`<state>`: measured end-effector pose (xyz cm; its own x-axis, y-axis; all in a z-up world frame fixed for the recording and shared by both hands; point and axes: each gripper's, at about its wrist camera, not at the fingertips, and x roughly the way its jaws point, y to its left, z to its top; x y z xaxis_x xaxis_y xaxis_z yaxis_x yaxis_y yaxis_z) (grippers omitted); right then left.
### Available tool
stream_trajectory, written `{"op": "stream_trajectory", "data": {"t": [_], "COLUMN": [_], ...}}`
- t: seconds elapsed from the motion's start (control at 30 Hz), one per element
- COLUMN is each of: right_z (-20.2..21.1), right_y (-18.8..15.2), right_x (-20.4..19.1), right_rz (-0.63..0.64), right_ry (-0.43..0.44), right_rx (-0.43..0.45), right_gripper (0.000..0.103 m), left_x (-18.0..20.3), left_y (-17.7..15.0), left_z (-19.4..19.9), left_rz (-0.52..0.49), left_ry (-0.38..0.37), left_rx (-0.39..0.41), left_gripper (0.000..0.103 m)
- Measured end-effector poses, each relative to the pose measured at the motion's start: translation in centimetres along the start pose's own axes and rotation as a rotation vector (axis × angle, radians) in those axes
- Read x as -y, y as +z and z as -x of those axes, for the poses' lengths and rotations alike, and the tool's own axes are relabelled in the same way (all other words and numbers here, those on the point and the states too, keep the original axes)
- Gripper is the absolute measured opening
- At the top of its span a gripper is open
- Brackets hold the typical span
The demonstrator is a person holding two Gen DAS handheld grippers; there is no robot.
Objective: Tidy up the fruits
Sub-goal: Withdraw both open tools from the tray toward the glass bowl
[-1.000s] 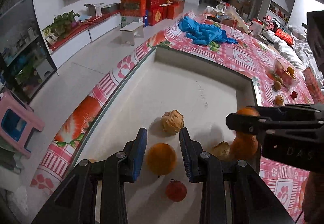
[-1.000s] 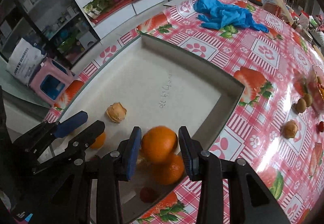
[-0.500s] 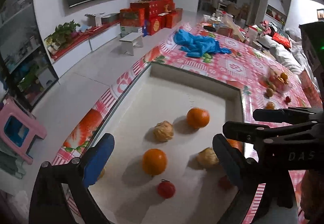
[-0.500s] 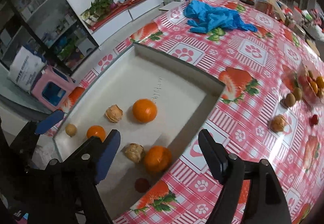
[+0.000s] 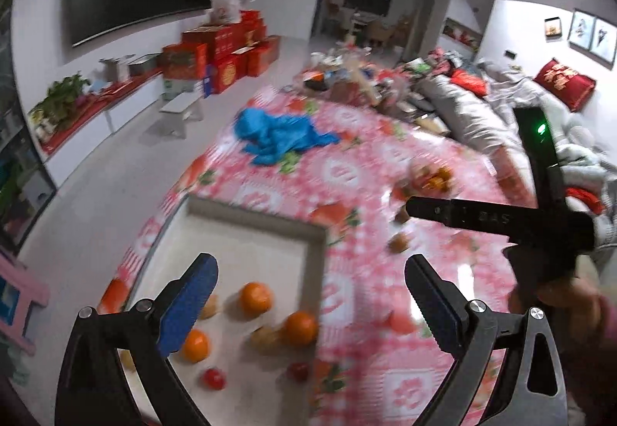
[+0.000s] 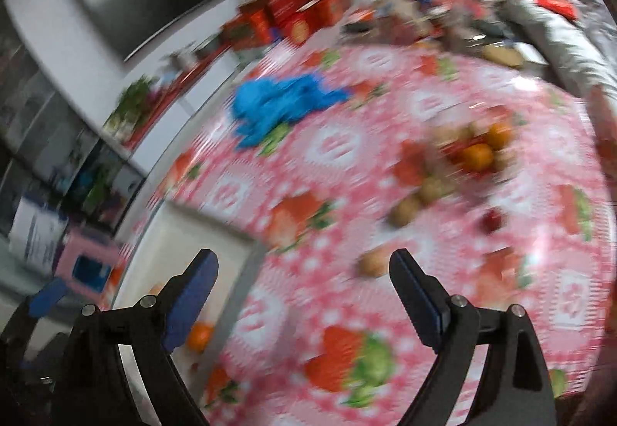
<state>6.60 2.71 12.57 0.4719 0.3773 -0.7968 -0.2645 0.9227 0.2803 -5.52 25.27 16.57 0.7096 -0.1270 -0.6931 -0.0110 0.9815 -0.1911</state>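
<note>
The worktop (image 5: 370, 171) fills both views under its pink strawberry-print cloth, and I read this as the gap between one drop and the next pick. The big shallow white tray (image 5: 246, 233) sits at the worktop's near-left edge, which makes sense as the collecting spot: low walls, easy to drop into from above. A blue cloth (image 5: 277, 137) lies bunched beyond the tray, well clear of the job.

My left claw (image 5: 308, 295) hangs above the tray's right wall, spread wide with nothing between the pads. My right claw (image 6: 304, 287) is over the bare cloth to the right of the tray, jaws opening, also empty, aimed toward the fruit that waits out there.

Sorted fruit first: three oranges (image 5: 256, 297) rest apart on the tray floor, round and bright, with a brownish lumpy fruit (image 5: 264, 337) just beside one of them and a small red fruit (image 5: 214, 378) nearest me. Unsorted: a heap (image 6: 478, 152) of oranges and brown fruit farther right, blurred, plus loose brown ones (image 6: 405, 212) and a small red one (image 6: 491, 219) scattered between heap and tray. Plenty left, I'd say.
</note>
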Motion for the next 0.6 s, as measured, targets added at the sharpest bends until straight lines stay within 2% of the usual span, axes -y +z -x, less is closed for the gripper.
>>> {"op": "stream_trajectory", "data": {"t": [0.1, 0.27, 0.43, 0.6], "right_z": [1.1, -0.5, -3.8, -6.9], "right_y": [1.5, 1.1, -1.3, -2.5], "right_x": [4.4, 11.2, 15.3, 16.8], "right_rz": [-0.062, -0.137, -0.163, -0.143], "right_ry": [-0.081, -0.209, -0.261, -0.296], "right_rx": [0.034, -0.001, -0.053, -0.065], "right_gripper": [0.092, 0.093, 0.093, 0.092], "left_x": [2.3, 6.2, 9.6, 11.8], "left_y": [2.2, 3.9, 2.1, -0.9], "left_z": [0.0, -3.0, -11.0, -16.7], "left_rz": [-0.019, -0.079, -0.121, -0.148], "left_ry": [-0.035, -0.041, 0.012, 0.062], "left_rx": [0.024, 0.022, -0.102, -0.176], "left_gripper": [0.098, 0.098, 0.098, 0.098]}}
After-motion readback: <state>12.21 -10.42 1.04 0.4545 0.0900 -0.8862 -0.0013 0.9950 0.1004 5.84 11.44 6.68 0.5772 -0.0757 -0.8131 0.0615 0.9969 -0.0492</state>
